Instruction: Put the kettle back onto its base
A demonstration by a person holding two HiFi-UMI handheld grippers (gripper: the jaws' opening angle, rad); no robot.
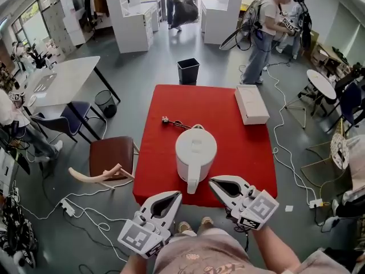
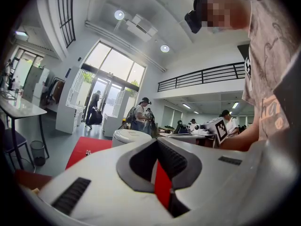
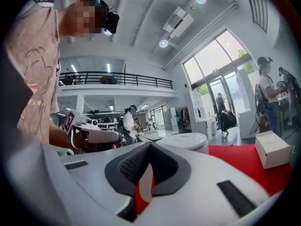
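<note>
Looking down in the head view, the white kettle [image 1: 195, 153] stands at the middle of the red table [image 1: 251, 153], with its handle toward the lower edge of the frame. The left gripper [image 1: 175, 195] and the right gripper [image 1: 213, 182] are just beside the handle, one on each side.

In the left gripper view, the jaws are pressed together and hold nothing. The kettle [image 2: 129, 136] is behind them, left of centre.

In the right gripper view, the jaws are also clenched and empty. The kettle [image 3: 183, 141] is behind them, and a white box [image 3: 273, 149] lies at the right.
</note>
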